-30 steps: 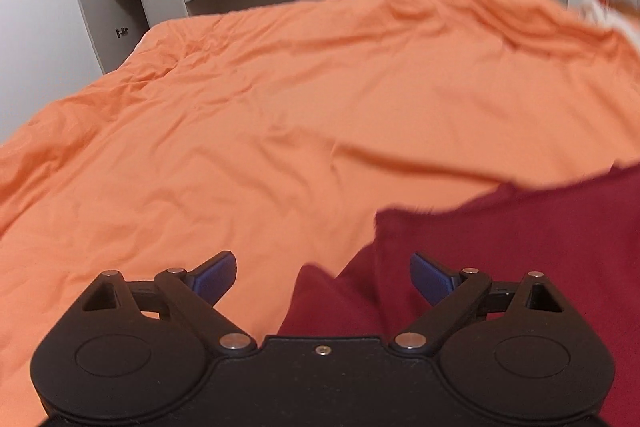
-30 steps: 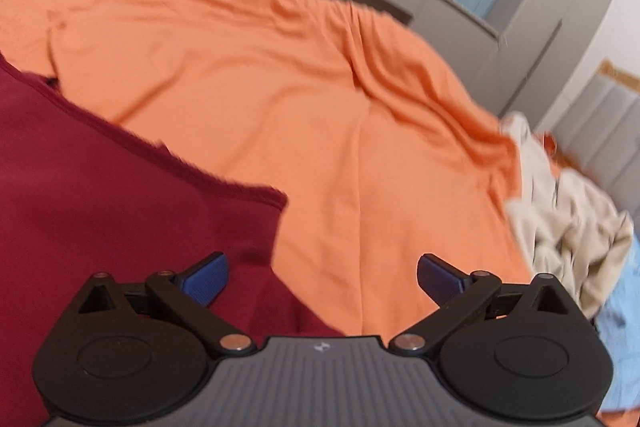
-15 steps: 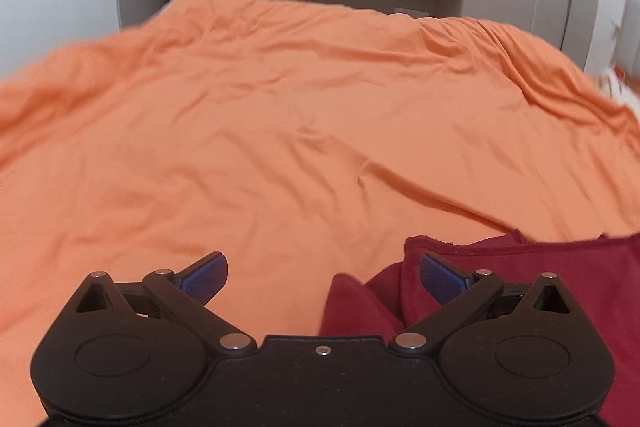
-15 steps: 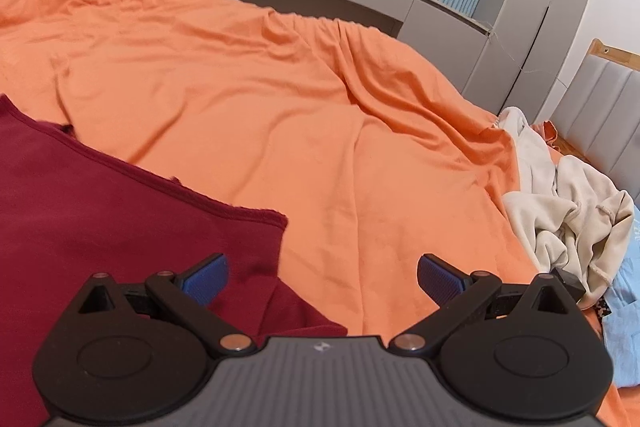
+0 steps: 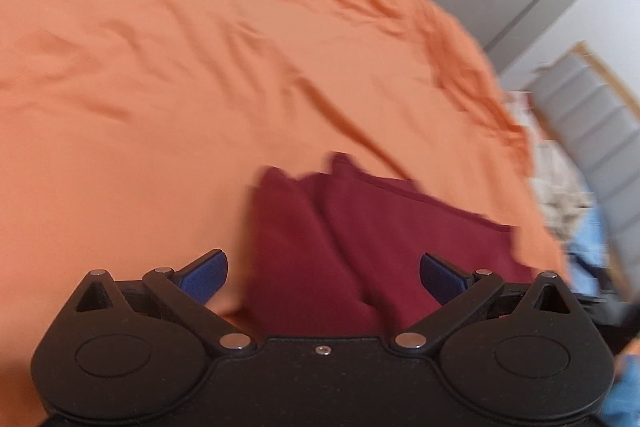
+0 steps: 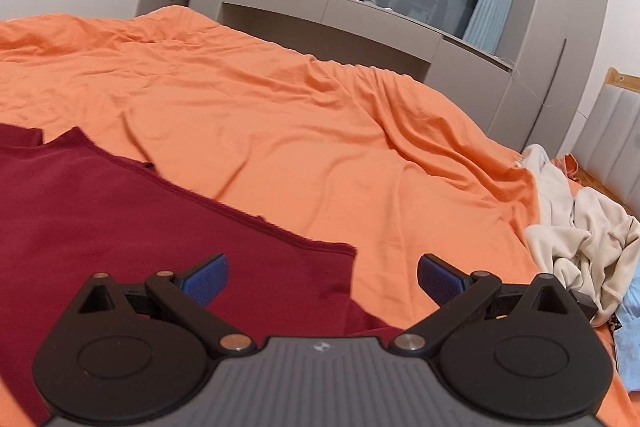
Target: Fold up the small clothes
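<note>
Maroon garment [image 5: 360, 239] lying folded on orange bedsheet [image 5: 160, 87], seen in left wrist view below and ahead of left tool [image 5: 323, 269]. Jaws spread wide after just opening further, blue pads [image 5: 204, 275] clear of the cloth, nothing gripped. Tool tilted downward over the bed, view rolled and blurred.

Right wrist view: right tool [image 6: 323, 273] angled gently downward, jaws wide apart, empty. Maroon garment [image 6: 120, 219] spread to the left, its corner under the left pad. Cream clothes [image 6: 580, 227] heaped at the bed's right edge.
</note>
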